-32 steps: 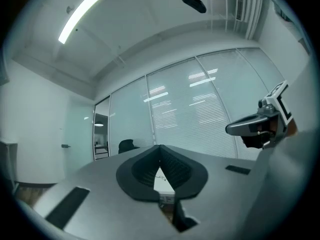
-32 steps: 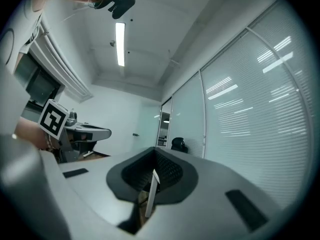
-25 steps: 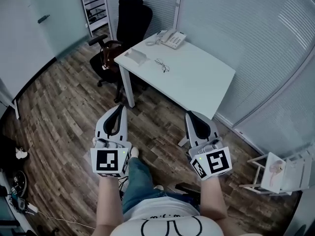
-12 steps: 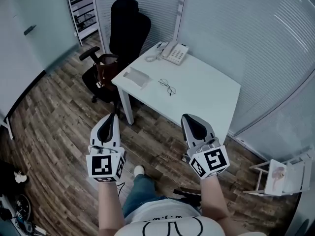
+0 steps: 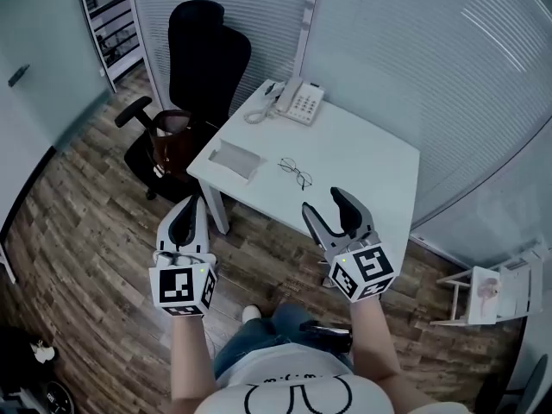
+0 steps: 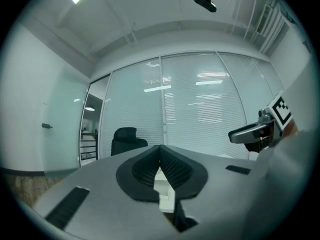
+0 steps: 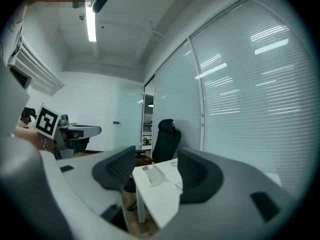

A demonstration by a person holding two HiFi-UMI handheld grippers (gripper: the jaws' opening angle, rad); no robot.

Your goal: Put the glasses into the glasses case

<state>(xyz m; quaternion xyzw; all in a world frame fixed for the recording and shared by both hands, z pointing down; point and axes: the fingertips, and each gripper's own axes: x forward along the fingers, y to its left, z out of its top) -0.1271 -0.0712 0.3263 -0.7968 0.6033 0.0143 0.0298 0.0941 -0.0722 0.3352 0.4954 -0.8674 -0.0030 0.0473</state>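
Observation:
Thin-framed glasses (image 5: 295,173) lie near the middle of a white table (image 5: 371,175). A pale, translucent glasses case (image 5: 234,159) rests near the table's left corner and also shows in the right gripper view as the case (image 7: 154,174), with the glasses (image 7: 178,186) just right of it. My left gripper (image 5: 187,219) hangs shut and empty in front of the table's left corner. My right gripper (image 5: 331,209) is at the table's near edge; its jaws have just been opening and nothing is between them. Both are short of the glasses.
A white desk phone (image 5: 297,103) sits at the table's far corner. A black office chair (image 5: 185,84) stands left of the table, with shelves (image 5: 108,11) beyond. Glass walls with blinds run behind and right. A small white rack (image 5: 492,296) stands at right on the wooden floor.
Both grippers have come forward toward the table, which now looks closer. The right gripper's jaws, shut before, now stand apart. The left stays shut.

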